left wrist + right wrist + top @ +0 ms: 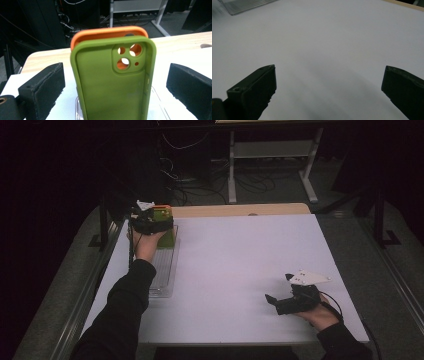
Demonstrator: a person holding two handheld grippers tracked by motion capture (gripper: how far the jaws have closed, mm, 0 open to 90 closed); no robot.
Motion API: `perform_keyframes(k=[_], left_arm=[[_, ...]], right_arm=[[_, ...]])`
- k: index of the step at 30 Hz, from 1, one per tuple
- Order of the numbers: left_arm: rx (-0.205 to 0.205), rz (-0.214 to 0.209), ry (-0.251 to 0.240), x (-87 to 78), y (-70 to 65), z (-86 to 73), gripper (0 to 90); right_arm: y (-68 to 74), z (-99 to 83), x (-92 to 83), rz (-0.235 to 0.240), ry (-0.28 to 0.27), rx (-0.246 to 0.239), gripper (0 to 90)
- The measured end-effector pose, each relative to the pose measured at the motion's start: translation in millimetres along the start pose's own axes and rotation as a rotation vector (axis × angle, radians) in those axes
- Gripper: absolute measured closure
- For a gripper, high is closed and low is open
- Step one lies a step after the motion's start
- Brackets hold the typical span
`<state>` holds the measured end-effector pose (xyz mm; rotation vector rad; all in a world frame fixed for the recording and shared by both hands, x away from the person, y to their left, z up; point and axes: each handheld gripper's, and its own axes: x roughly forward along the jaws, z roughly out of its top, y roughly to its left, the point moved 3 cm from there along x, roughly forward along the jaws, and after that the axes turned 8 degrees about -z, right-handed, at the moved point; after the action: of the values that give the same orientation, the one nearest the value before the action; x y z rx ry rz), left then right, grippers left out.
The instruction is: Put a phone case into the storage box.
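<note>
A green phone case stands upright in a clear slotted rack, with an orange phone case upright right behind it. My left gripper is open, one jaw on each side of the green case with a gap to it on both sides. In the high view this gripper sits at the far end of the rack, over the green case. My right gripper rests near the table's front right. Its jaws stand open over bare white table with nothing between them.
The white table top has a wooden strip along its far edge. Beyond it stand a desk frame and loose cables on the dark floor. A corner of the rack lies far ahead of the right gripper.
</note>
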<state>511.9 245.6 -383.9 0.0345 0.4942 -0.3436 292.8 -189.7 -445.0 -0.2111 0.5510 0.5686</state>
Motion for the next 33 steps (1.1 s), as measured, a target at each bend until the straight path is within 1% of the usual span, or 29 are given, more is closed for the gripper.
perform_keyframes(k=[1, 2, 3, 4, 5, 6, 7, 9, 12, 14, 16, 17, 18, 19, 20, 23, 24, 25, 26, 27, 29, 30, 31, 32, 33], left_arm=[[0.001, -0.002, -0.003, -2.2, 0.8, 1.1, 1.3], [-0.008, -0.014, -0.004, -4.6, 0.4, 2.0, 1.3], [0.0, -0.021, -0.004, -6.0, 0.7, 2.7, 1.2], [0.011, -0.032, 0.009, -9.6, 1.6, 3.3, 1.3], [-0.008, -0.051, 0.005, -11.7, 1.3, 4.0, 1.2], [-0.012, -0.066, 0.007, -13.4, 1.8, 4.2, 1.2], [-0.018, -0.091, 0.015, -15.5, 1.2, 4.1, 1.2], [0.013, -0.138, 0.043, -21.3, -1.1, 3.4, 1.3], [0.044, -0.214, 0.071, -30.4, -6.1, 2.5, 1.3], [0.069, -0.265, 0.075, -37.3, -11.4, 2.9, 1.3], [0.085, -0.311, 0.07, -44.5, -18.1, 3.7, 1.3], [0.093, -0.33, 0.066, -47.2, -20.7, 4.1, 1.3], [0.105, -0.358, 0.068, -51.8, -24.7, 4.2, 1.3], [0.111, -0.371, 0.065, -54.1, -27.4, 4.0, 1.3], [0.123, -0.394, 0.069, -57.9, -31.7, 3.5, 1.3], [0.149, -0.44, 0.078, -64.4, -40.9, 0.3, 1.3], [0.161, -0.452, 0.083, -66.4, -43.6, -1.3, 1.3], [0.181, -0.452, 0.088, -67.7, -45.7, -3.4, 1.3], [0.192, -0.453, 0.092, -68.5, -47.1, -5.1, 1.3], [0.196, -0.459, 0.097, -69.9, -49.3, -8.0, 1.3], [0.212, -0.48, 0.102, -72.6, -52.4, -12.2, 1.3], [0.216, -0.487, 0.107, -74.6, -53.8, -14.0, 1.3], [0.212, -0.498, 0.101, -76.2, -55.5, -15.7, 1.3], [0.218, -0.504, 0.103, -78.2, -56.1, -17.0, 1.3], [0.21, -0.507, 0.105, -80.1, -57.1, -18.2, 1.3]], right_arm=[[0.4, -0.2, -0.3, 0.002, 0.006, 0.007, 0.0], [0.2, -0.1, -0.3, 0.002, 0.005, 0.006, 0.0], [0.1, -0.1, -0.3, 0.003, 0.006, 0.006, 0.0], [0.2, -0.2, -0.3, 0.003, 0.006, 0.006, 0.0], [0.2, -0.1, -0.3, 0.003, 0.005, 0.006, 0.0], [-0.2, 0.1, -0.1, 0.002, -0.001, -0.001, 0.0], [-0.2, 0.1, -0.1, 0.002, -0.002, -0.002, 0.0], [0.0, 0.4, -0.6, 0.004, 0.0, -0.001, 0.0], [0.1, 1.7, -1.3, 0.006, -0.009, 0.004, 0.0], [-0.2, 1.8, -1.8, 0.008, -0.01, 0.0, 0.0], [0.6, 1.6, -2.7, 0.015, 0.0, 0.009, 0.0], [0.4, 2.5, -2.6, 0.014, -0.009, 0.004, 0.0], [0.8, 3.0, -2.7, 0.014, -0.011, 0.007, 0.0], [1.5, 3.1, -3.2, 0.017, -0.003, 0.011, 0.0], [1.5, 3.1, -3.2, 0.016, -0.004, 0.005, 0.0], [2.5, 2.8, -3.5, 0.015, 0.0, 0.006, 0.0], [2.5, 2.7, -3.4, 0.015, -0.002, 0.006, 0.0], [2.6, 2.5, -3.6, 0.015, -0.001, 0.005, 0.0], [2.6, 2.3, -3.8, 0.016, -0.001, 0.005, 0.0], [1.8, 2.4, -3.7, 0.014, -0.008, -0.003, 0.0], [1.7, 2.1, -4.1, 0.015, -0.007, 0.0, 0.0], [1.6, 2.1, -4.2, 0.016, -0.007, 0.001, 0.0], [1.5, 2.0, -4.2, 0.018, -0.008, 0.0, 0.0], [1.6, 2.1, -4.2, 0.019, -0.008, 0.0, 0.0], [1.7, 2.1, -4.3, 0.02, -0.008, 0.0, 0.0]])
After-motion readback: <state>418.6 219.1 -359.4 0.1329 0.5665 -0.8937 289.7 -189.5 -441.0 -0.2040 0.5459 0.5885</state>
